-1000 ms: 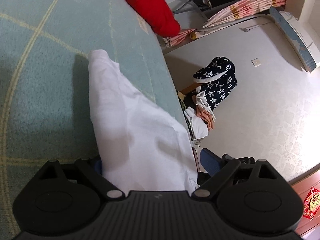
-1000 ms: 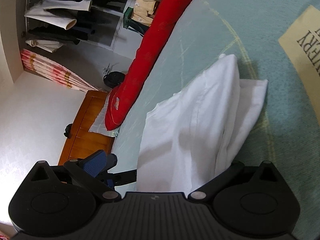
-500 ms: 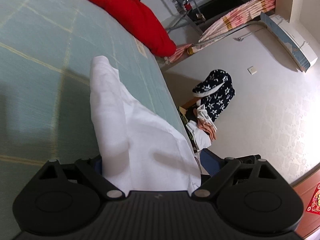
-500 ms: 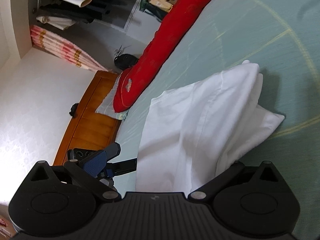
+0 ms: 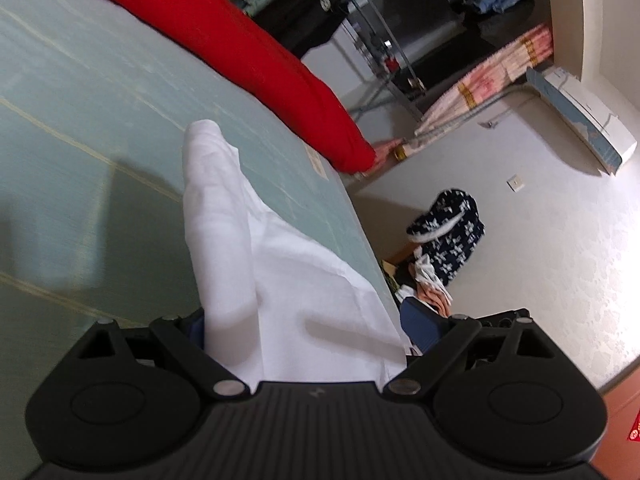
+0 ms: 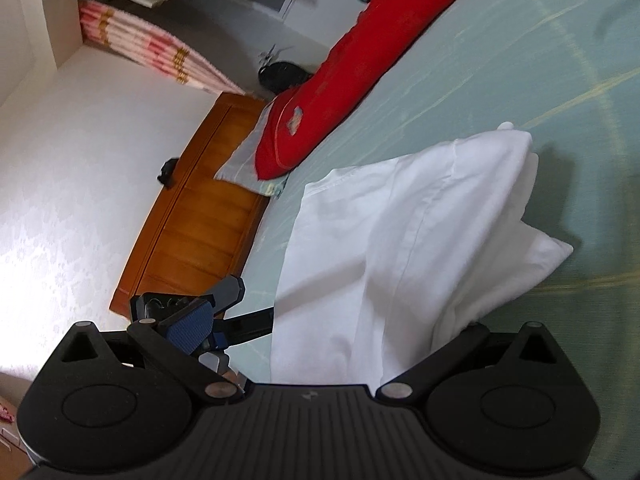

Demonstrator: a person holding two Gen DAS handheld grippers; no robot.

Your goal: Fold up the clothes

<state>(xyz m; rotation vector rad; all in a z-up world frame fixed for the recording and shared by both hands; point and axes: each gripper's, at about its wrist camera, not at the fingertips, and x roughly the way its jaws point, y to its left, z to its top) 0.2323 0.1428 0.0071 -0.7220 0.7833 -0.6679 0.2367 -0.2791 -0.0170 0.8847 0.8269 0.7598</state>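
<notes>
My left gripper has the white cloth bunched between its fingers, which are closed on the cloth's near edge; the cloth hides most of both pads, with only a blue pad showing at the right side. From there the cloth runs away from me in a long ridge, its far end resting on the green bed.

My right gripper grips the same cloth, its fingers drawn in on another part of the near edge. The cloth rises out of them in loose folds and drapes down onto the bed, with a doubled layer hanging to the right. In this view my left gripper shows low on the left, just beside the cloth's edge, a blue pad facing me.

A long red pillow lies along the far side of the bed, apart from the cloth. A wooden headboard stands at the bed's end, and a dark patterned bag sits beyond the bed edge.
</notes>
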